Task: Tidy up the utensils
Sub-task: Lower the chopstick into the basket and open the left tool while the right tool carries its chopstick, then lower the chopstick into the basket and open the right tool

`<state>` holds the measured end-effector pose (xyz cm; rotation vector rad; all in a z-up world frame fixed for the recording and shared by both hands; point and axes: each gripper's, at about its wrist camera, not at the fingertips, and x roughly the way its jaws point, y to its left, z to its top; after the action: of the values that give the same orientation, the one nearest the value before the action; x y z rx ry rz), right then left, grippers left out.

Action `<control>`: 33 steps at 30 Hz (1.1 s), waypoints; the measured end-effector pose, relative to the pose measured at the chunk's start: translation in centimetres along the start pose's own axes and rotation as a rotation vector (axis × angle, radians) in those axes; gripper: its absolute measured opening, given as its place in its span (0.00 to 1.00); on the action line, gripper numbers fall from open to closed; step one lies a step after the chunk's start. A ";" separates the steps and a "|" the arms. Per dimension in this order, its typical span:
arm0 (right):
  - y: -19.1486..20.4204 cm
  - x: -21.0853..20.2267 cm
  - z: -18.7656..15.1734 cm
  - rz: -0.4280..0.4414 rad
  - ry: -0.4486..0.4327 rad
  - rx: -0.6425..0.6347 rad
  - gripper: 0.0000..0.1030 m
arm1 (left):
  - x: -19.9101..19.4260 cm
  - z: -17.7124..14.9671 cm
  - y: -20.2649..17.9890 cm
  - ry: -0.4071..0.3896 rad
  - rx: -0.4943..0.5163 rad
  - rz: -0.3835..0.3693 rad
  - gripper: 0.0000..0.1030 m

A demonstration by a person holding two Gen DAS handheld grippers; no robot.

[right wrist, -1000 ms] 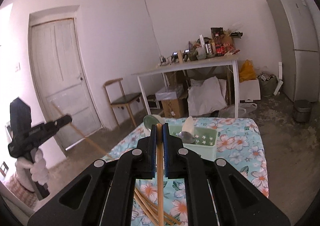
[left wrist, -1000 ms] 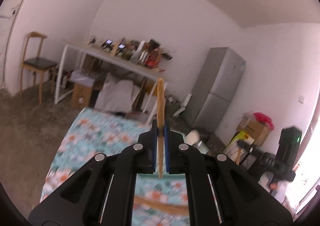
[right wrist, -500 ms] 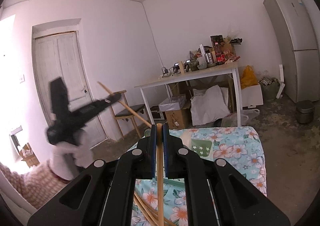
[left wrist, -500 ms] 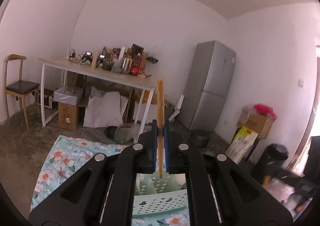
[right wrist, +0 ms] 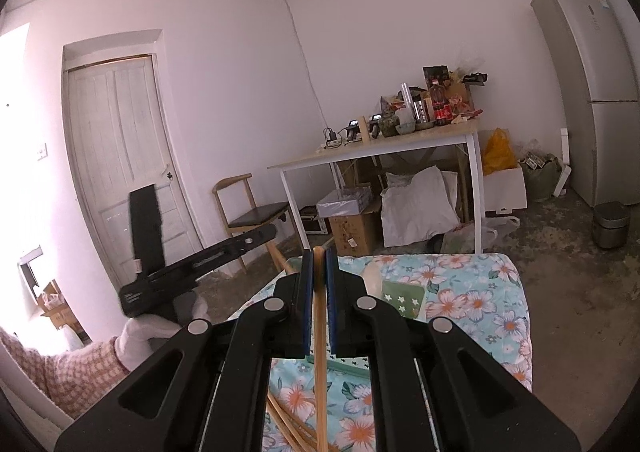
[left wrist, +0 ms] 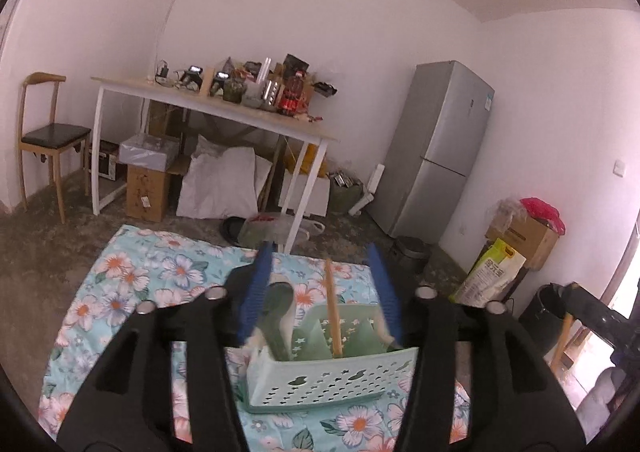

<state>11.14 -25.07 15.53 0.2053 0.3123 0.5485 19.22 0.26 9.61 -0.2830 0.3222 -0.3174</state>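
My left gripper [left wrist: 320, 248] hangs over a pale green divided basket [left wrist: 332, 376] on the floral cloth [left wrist: 132, 292], and its jaws are opening. One wooden chopstick [left wrist: 332, 312] stands free in a basket compartment between the blue pads [left wrist: 256, 292], touching neither. A dark green spoon [left wrist: 280, 312] leans in the basket's left part. My right gripper [right wrist: 319, 254] is shut on another chopstick [right wrist: 318, 332] that runs along its jaws. In the right wrist view a white-gloved hand [right wrist: 148, 332] holds the left gripper [right wrist: 268, 232] at the left.
Loose chopsticks [right wrist: 288, 424] lie on the cloth below my right gripper. Behind the cloth-covered table stand a cluttered white table [left wrist: 216, 108], a wooden chair [left wrist: 44, 140], cardboard boxes [left wrist: 146, 188], a grey fridge [left wrist: 440, 148] and a small bin [right wrist: 610, 224].
My left gripper has swung across to the basket and let go of its chopstick, which now stands in the basket. The right gripper has stayed still, holding its chopstick.
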 end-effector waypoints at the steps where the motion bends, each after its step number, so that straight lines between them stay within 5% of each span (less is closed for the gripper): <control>1: 0.1 0.1 0.2 0.002 -0.002 -0.003 0.06 | -0.6 0.0 0.1 -0.009 0.001 0.003 0.54; 6: 0.8 1.1 2.7 0.034 -0.037 -0.030 0.06 | -4.5 -0.8 0.7 -0.057 0.025 0.033 0.69; 12: 2.0 3.5 6.5 0.077 -0.104 -0.062 0.06 | -7.7 -3.8 2.9 0.001 0.029 0.115 0.81; 21: 2.9 9.4 10.9 0.059 -0.185 -0.096 0.06 | -11.6 -7.9 7.2 0.072 -0.003 0.265 0.85; 33: 1.0 17.3 8.5 -0.087 -0.121 -0.158 0.06 | -13.1 -9.6 9.5 0.102 -0.034 0.315 0.86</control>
<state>27.54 -15.79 19.69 0.0714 0.1591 0.4702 6.50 11.40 1.28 -0.2452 0.4663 -0.0157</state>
